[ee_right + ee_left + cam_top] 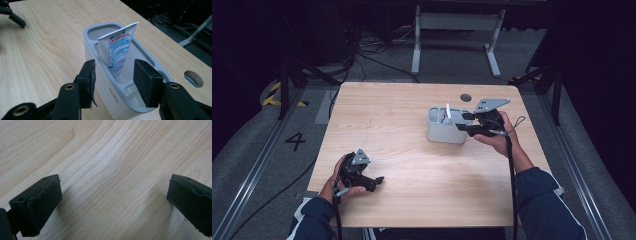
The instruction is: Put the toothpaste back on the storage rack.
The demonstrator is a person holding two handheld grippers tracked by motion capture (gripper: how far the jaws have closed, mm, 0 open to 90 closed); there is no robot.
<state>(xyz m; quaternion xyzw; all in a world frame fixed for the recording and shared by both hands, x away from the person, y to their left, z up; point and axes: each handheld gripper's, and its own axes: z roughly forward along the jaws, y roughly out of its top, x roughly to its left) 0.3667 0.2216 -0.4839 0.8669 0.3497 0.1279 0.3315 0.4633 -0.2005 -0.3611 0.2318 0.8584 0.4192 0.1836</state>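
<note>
In the grey holder [100,62]: tube [119,51] stands upright, just ahead between the open right fingers [113,82], untouched | left fingers [112,205] open, far off over bare bench [105,157]

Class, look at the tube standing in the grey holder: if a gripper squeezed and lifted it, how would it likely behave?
The tube looks like thin, soft plastic with a flat crimped end, so it would probably dent. It appears light for its size. It leans in the grey holder, so it may slide out easily. The right gripper stands open before it.

Wooden table [412,130] bears 1 grey holder [444,131].
</note>
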